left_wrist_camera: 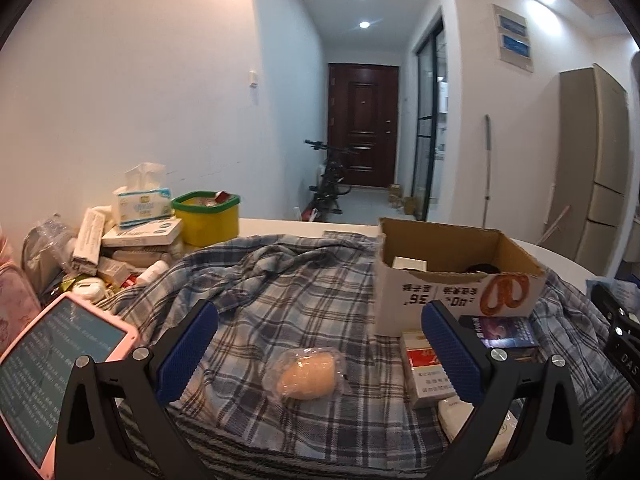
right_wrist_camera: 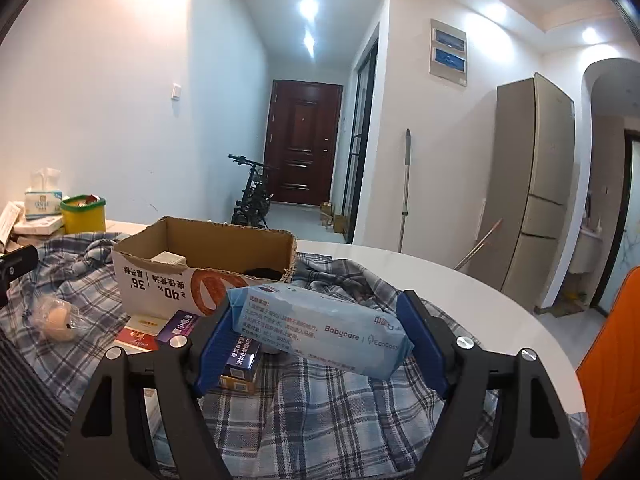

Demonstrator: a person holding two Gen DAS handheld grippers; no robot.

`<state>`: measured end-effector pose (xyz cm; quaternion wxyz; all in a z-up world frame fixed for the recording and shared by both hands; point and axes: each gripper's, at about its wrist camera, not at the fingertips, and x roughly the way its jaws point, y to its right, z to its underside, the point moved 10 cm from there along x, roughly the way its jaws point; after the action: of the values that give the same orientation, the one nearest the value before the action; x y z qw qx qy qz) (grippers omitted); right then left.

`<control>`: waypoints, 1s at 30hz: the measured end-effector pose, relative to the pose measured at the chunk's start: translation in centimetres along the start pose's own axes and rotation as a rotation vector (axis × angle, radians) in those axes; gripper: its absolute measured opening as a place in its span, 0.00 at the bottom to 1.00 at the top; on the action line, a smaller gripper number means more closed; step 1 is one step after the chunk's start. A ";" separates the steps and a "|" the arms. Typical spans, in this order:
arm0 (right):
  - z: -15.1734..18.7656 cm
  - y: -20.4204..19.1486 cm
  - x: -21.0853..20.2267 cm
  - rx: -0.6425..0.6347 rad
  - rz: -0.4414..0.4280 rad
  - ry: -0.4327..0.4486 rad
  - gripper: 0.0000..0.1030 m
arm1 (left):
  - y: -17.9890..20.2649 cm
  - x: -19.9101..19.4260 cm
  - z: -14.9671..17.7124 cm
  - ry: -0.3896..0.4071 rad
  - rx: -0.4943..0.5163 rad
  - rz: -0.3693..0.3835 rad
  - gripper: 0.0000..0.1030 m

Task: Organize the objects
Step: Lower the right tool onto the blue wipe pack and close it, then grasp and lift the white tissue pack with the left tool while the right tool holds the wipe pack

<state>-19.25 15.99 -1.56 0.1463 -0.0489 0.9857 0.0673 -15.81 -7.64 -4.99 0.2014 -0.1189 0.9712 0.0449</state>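
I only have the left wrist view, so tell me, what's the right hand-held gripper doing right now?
Observer: The right hand-held gripper holds a pale blue wipes pack between its blue pads.
Operator: Is the pack over the cardboard box?
Observer: No, it sits in front of the cardboard box, above the plaid cloth.
Operator: Anything under it?
Observer: A dark purple box lies beside the left pad, partly under the pack.
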 end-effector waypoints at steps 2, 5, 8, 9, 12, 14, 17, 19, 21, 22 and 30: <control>0.1 0.1 0.1 0.016 -0.009 0.003 0.74 | 0.4 -0.1 0.3 -0.049 -0.031 0.067 1.00; 0.0 -0.1 -0.5 0.028 -0.026 0.030 0.74 | 1.6 0.2 1.8 -0.154 -0.023 0.100 1.00; -0.4 -0.2 -1.4 0.034 -0.046 0.069 0.74 | 3.8 0.3 3.7 -0.236 0.004 0.159 1.00; -0.5 -0.2 -1.7 0.037 -0.051 0.084 0.74 | 4.6 0.2 4.4 -0.257 0.012 0.178 1.00; -0.7 -0.2 -2.0 0.048 -0.059 0.102 0.74 | 7.3 0.0 6.0 -0.304 0.061 0.216 1.00; -0.6 0.0 -1.9 0.060 -0.061 0.096 0.74 | 8.9 0.1 6.7 -0.329 0.096 0.232 1.00; -0.7 0.4 -2.0 0.082 -0.067 0.100 0.74 | 11.0 0.3 7.9 -0.381 0.135 0.269 1.00; -0.7 0.5 -2.0 0.094 -0.072 0.103 0.74 | 12.0 0.5 8.8 -0.416 0.155 0.282 1.00; -0.7 0.7 -2.1 0.102 -0.071 0.102 0.74 | 12.6 0.8 9.6 -0.450 0.169 0.289 1.00; -0.6 0.8 -2.1 0.107 -0.071 0.102 0.74 | 12.9 0.9 10.0 -0.465 0.170 0.296 1.00; -0.6 1.4 -2.2 0.135 -0.081 0.108 0.75 | 14.0 1.8 12.0 -0.558 0.183 0.329 0.85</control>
<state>-17.47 17.45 -0.17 0.0986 -0.0826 0.9917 -0.0078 -16.35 7.12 -16.19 0.4594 0.0749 0.8848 0.0202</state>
